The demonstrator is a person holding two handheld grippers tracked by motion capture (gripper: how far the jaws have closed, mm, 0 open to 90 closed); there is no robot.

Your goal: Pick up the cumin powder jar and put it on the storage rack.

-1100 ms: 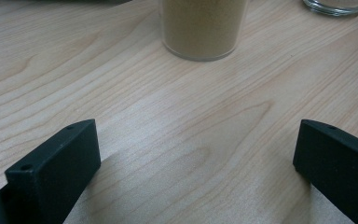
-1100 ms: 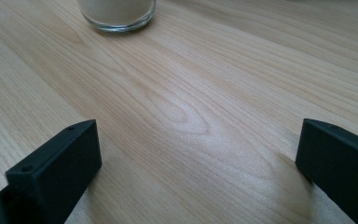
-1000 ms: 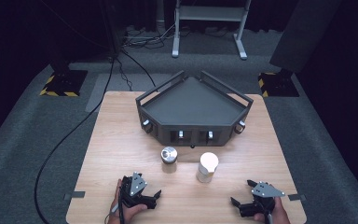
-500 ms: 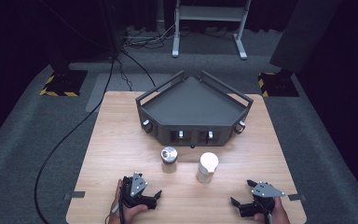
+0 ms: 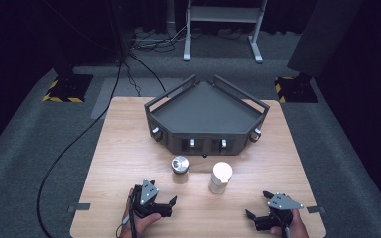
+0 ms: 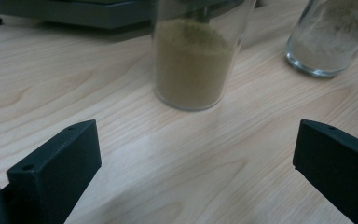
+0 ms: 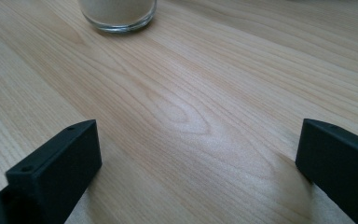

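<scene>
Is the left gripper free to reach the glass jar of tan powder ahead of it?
Probably yes: the left gripper is open, and only bare wooden table lies before the glass jar of tan powder.

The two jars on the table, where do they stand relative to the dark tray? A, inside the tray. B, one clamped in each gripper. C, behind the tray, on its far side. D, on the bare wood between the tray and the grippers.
D: the metal-lidded jar and the white-topped jar stand on the wood in front of the tray, apart from the open left gripper and right gripper.
</scene>
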